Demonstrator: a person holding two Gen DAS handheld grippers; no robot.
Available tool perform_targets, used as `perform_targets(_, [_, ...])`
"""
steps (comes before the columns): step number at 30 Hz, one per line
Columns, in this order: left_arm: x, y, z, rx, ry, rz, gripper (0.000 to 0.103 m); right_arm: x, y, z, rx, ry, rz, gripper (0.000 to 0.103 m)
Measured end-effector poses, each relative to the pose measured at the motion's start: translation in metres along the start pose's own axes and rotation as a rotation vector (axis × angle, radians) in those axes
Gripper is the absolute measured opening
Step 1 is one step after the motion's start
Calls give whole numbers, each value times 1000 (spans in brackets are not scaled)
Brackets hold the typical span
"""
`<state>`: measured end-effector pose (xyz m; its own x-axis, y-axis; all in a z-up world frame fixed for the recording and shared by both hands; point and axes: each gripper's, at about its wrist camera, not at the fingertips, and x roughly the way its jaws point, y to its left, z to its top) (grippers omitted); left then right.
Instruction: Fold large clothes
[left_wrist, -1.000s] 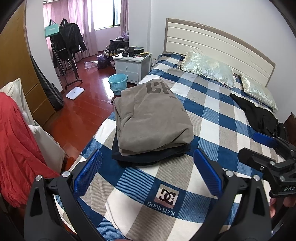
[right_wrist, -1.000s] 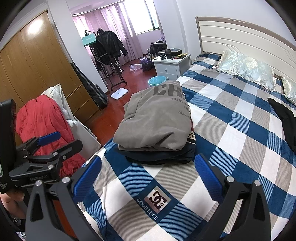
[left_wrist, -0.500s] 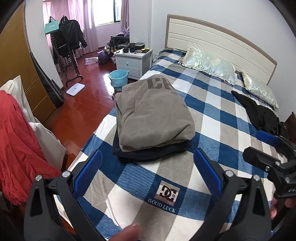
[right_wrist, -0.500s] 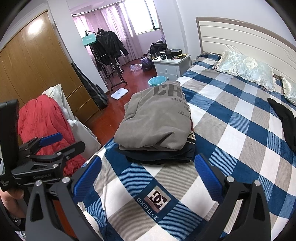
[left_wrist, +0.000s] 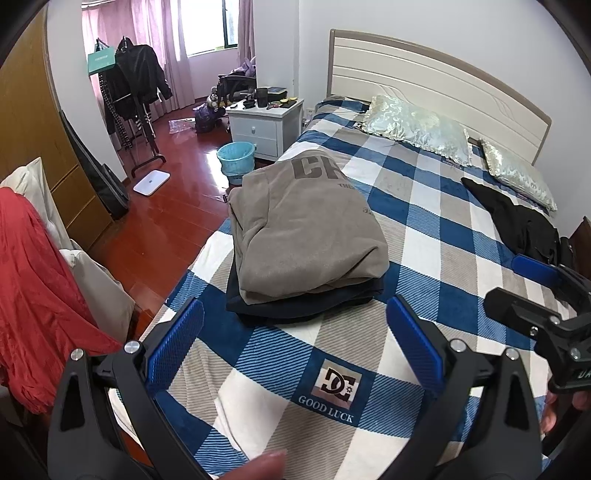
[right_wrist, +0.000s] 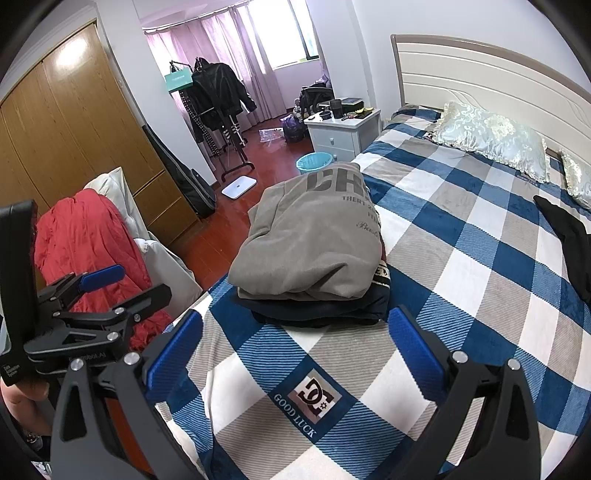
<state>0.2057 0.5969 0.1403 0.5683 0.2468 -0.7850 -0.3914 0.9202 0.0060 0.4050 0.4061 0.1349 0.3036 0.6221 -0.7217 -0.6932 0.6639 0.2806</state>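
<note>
A folded grey sweatshirt (left_wrist: 303, 229) (right_wrist: 314, 243) with dark lettering lies on top of a folded dark navy garment (left_wrist: 299, 306) (right_wrist: 325, 310) near the left edge of the checked bed (left_wrist: 436, 236) (right_wrist: 461, 266). My left gripper (left_wrist: 295, 343) is open, held above the bed's foot end short of the stack, with nothing between its blue pads. My right gripper (right_wrist: 295, 347) is open too, likewise short of the stack. A loose black garment (left_wrist: 517, 218) (right_wrist: 569, 236) lies crumpled at the bed's right side. Red clothing (left_wrist: 33, 280) (right_wrist: 88, 251) hangs over a chair on the left.
Two silvery pillows (left_wrist: 417, 129) rest against the headboard. A white nightstand (left_wrist: 264, 125), a teal bin (left_wrist: 236, 157), a white scale (left_wrist: 151, 182) and a coat rack (left_wrist: 136, 85) stand on the red wood floor. A wooden wardrobe (right_wrist: 85, 129) lines the left wall.
Both grippers stay open and nearly still; the left view has tilted slightly. A fingertip has come into the bottom of the left wrist view.
</note>
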Motion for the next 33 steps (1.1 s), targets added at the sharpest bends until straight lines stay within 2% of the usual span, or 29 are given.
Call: perform_targets(33, [-6, 4, -1, 3, -7, 8, 96, 0, 4, 0, -1, 1, -1, 99])
